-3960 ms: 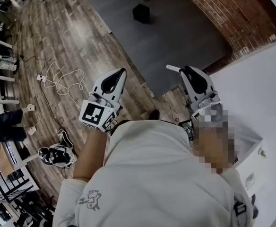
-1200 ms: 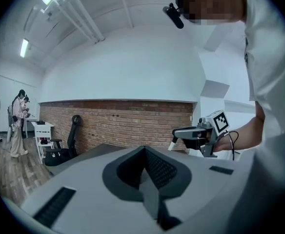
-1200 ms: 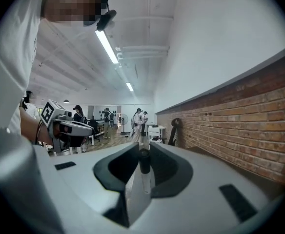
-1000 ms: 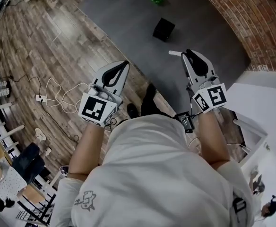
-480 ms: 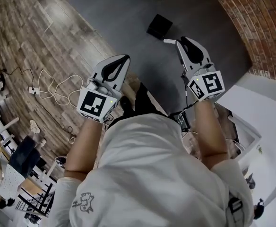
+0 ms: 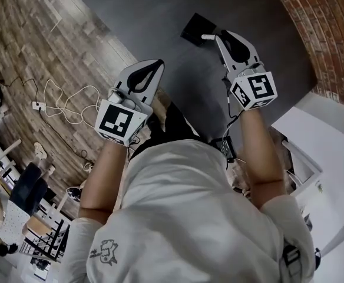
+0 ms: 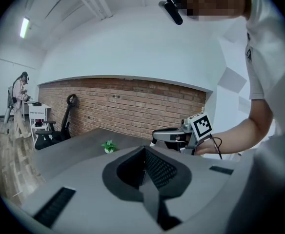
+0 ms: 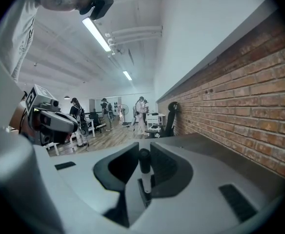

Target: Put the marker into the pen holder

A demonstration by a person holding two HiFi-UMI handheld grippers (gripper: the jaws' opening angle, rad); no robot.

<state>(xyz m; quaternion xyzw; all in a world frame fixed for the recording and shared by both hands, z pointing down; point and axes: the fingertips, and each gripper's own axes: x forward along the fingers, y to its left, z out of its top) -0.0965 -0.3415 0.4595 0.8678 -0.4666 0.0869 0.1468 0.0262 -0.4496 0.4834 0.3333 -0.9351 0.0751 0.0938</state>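
The pen holder is a small black box standing on the dark grey table. My right gripper hovers just right of it, shut on the marker, whose white end pokes out to the left of the jaws. In the right gripper view the marker stands upright between the jaws, black cap up, in the right gripper. My left gripper hangs over the table's near edge with its jaws together and nothing in them; the left gripper looks the same in its own view.
A small green plant sits on the table beyond the holder. A brick wall runs along the right. White cables lie on the wooden floor at left, and white furniture stands at right. People stand far off.
Both grippers have moved forward and lower over the dark table. The right gripper with the marker has come close beside the black holder. The plant has slid to the top edge.
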